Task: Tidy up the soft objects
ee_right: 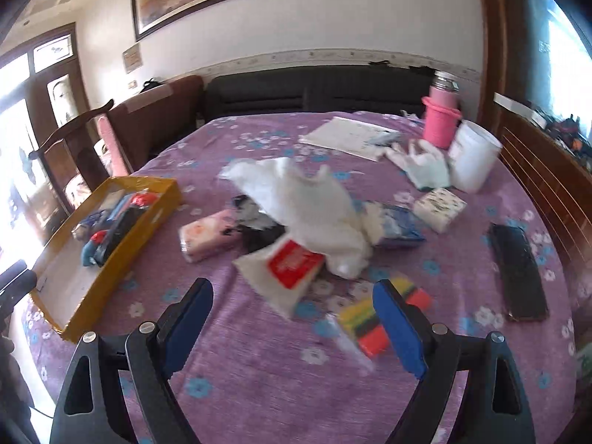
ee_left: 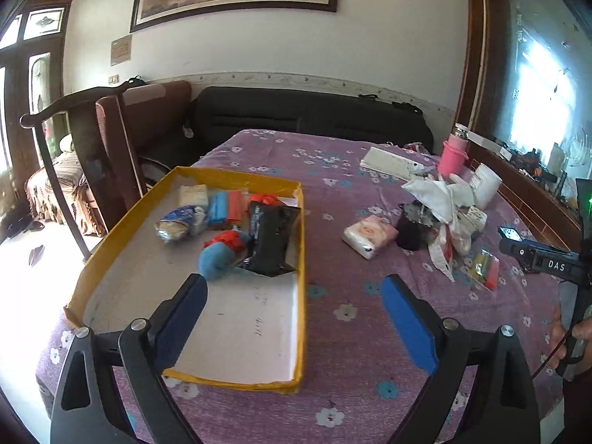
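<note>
Risk: the loose pile at the counter's (ee_right: 259, 388) centre is tangling. A white plastic bag (ee_right: 307, 203) is draping over a red-and-white tissue pack (ee_right: 292, 266), so a grab there is likely dragging several things together. The striped sponge pack (ee_right: 366, 318), lying at 2 o'clock against the right gripper's (ee_right: 292, 296) jaw, is risking being nudged aside.

Both sets of jaws are standing wide, holding nothing. The left gripper (ee_left: 294, 288) is hovering over the yellow tray's (ee_left: 301, 259) near end; sorted soft items are lying at its 12 o'clock end. A pink tissue pack (ee_left: 368, 236) is waiting outside.
</note>
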Tool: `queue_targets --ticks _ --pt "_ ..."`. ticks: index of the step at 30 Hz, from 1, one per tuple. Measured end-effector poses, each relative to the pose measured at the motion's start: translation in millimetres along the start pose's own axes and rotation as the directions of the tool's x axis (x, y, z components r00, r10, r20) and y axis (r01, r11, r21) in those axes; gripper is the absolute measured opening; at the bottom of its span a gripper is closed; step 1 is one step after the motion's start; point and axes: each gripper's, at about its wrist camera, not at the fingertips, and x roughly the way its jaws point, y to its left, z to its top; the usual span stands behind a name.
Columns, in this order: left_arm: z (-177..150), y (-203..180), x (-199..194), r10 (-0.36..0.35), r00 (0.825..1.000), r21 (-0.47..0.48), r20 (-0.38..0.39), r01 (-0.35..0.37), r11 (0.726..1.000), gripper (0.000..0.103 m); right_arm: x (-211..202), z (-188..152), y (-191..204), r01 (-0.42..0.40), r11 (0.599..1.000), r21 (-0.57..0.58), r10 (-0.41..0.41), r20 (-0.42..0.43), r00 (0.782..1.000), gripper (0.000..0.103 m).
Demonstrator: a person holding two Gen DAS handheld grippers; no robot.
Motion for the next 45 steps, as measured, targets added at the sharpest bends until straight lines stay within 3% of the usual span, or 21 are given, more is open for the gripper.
queue_targets --ticks 3,6,10,13,16,18,21,27,30,33,35,37,45 --pt "-1.3 -17.7 1.4 -0.015 1.000 0.013 0.010 0.015 1.000 0.103 -8.7 -4.8 -44.4 0.024 0.995 0.098 -0.026 0.021 0.999 0.091" --pt "4.2 -30.8 13.8 -0.037 0.999 -0.007 -0.018 0.037 0.999 0.103 -5.6 2.9 -74.0 0.070 0.986 0.154 -0.079 0.053 0.996 0.091" --pt "16.6 -52.3 47.6 -0.037 0.988 0.017 -0.153 0.040 0.999 0.103 14.6 19.2 -97.9 0.096 0.976 0.195 -0.113 0.075 0.991 0.091" --pt "30.8 -73.2 76.2 -0.017 0.977 0.099 -0.214 0.039 0.994 0.103 30.1 15.9 -105.9 0.124 0.972 0.200 -0.145 0.095 0.985 0.091" --pt "40.1 -93.7 109.5 0.044 0.971 0.216 -0.234 0.008 0.976 0.103 46.4 6.9 -114.7 0.099 0.969 0.228 -0.105 0.016 0.994 0.091" --pt "45.6 -105.7 144.4 0.099 0.959 0.294 -0.266 -0.017 0.956 0.103 42.5 7.1 -117.3 0.057 0.969 0.242 -0.070 0.044 0.997 0.091" --pt "54.5 -112.9 186.5 0.127 0.947 0.341 -0.295 -0.020 0.940 0.103 36.0 7.8 -118.4 0.040 0.968 0.247 -0.057 0.064 0.996 0.091" --pt "60.1 -122.9 234.8 0.102 0.936 0.423 -0.338 0.054 0.904 0.103 37.7 9.1 -129.4 0.013 0.954 0.299 -0.030 0.052 0.998 0.091" --pt "54.0 -125.1 250.5 0.081 0.922 0.433 -0.379 0.099 0.896 0.103 36.8 8.3 -138.7 -0.004 0.939 0.344 -0.017 0.059 0.998 0.091" --pt "45.1 -129.1 256.4 0.045 0.897 0.403 -0.440 0.153 0.903 0.094 33.9 7.1 -145.3 -0.005 0.928 0.374 -0.022 0.068 0.997 0.091" --pt "45.0 -129.5 252.1 -0.001 0.888 0.348 -0.459 0.180 0.920 0.060 34.0 6.8 -147.3 -0.003 0.924 0.383 -0.024 0.066 0.997 0.091" --pt "45.2 -133.3 241.9 0.052 0.902 0.365 -0.429 0.121 0.923 0.058 35.4 6.1 -149.0 0.001 0.921 0.390 -0.026 0.059 0.998 0.091" --pt "39.7 -128.4 152.6 -0.064 0.941 0.263 -0.331 0.157 0.952 0.057 57.9 1.9 -145.1 -0.058 0.924 0.379 0.074 -0.027 0.997 0.093"
